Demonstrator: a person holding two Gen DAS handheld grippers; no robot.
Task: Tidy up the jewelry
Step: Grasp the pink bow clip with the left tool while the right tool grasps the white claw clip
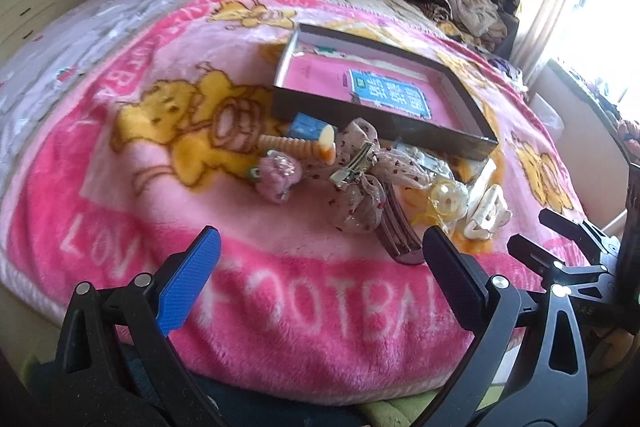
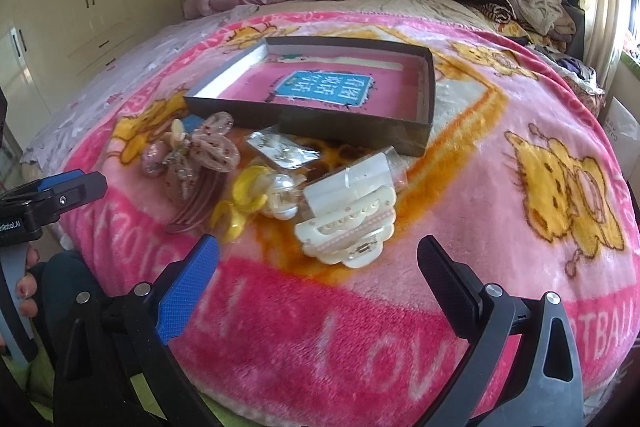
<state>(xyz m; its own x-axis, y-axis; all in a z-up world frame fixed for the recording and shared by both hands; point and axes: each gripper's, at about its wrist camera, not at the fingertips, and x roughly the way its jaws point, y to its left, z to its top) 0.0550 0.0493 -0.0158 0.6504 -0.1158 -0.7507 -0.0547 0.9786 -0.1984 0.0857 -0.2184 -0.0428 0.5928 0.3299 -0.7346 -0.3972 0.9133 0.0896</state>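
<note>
Left wrist view shows the left gripper [image 1: 320,259] spread wide and holding nothing, hovering over the near edge of the pink blanket [image 1: 120,211]. Ahead of it lies the jewelry pile: a fabric bow clip [image 1: 360,167] on top, a pink rose piece [image 1: 278,173] to its left, a dark comb [image 1: 400,231] poking toward the gripper's right finger, and a ribbed peach piece [image 1: 298,145] behind. Right wrist view shows the right gripper [image 2: 318,263] also spread and empty, with the white claw clip [image 2: 348,231] just ahead between its fingers, yellow rings [image 2: 240,203] and a pearl piece [image 2: 282,197] to the left, and a clear packet [image 2: 282,149] beyond. The box [image 2: 424,135] sits just behind the pile, open, with only a pink printed sheet showing inside; none of the pieces is in it yet.

By my reading, sorting has not begun and this is the approach to a first pick. The white claw clip looks the easiest target for the right gripper: it would need to move forward and down, straddle the clip, close, then carry it over the box's near wall. The plush blanket may let pieces sink or snag.
</note>
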